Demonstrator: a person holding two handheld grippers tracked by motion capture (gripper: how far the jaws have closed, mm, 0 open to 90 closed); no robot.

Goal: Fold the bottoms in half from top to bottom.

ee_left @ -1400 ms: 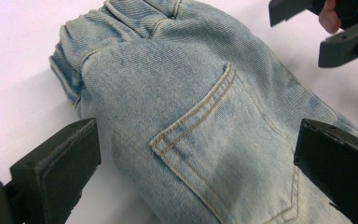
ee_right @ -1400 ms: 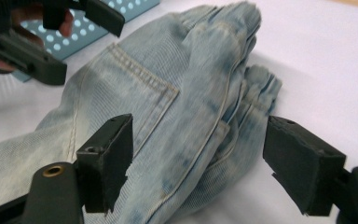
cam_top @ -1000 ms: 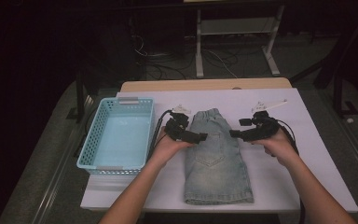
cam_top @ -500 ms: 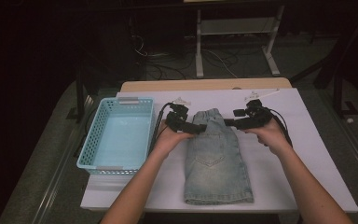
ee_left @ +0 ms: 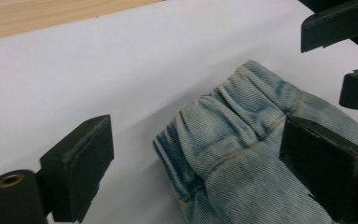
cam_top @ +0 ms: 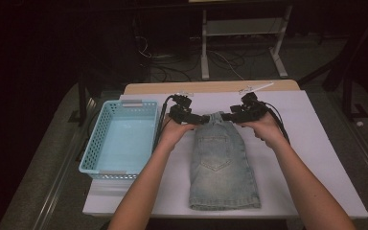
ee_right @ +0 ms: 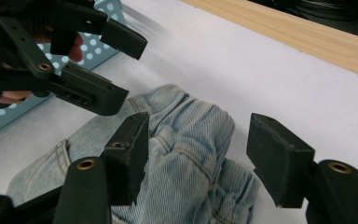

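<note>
The soft, limp denim shorts (cam_top: 223, 163) should bunch when lifted, so both open, just-narrowing hand-held grippers, left (cam_top: 202, 118) and right (cam_top: 224, 116), straddle the thick waistband at 12 o'clock, gripping nothing yet.

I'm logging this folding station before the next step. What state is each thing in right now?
denim shorts: folded lengthwise, flat, waistband end bunched up.
basket: upright, empty.
left gripper: open, jaws just closing, around the waistband corner.
right gripper: open, jaws just closing, astride the bunched waistband.
</note>
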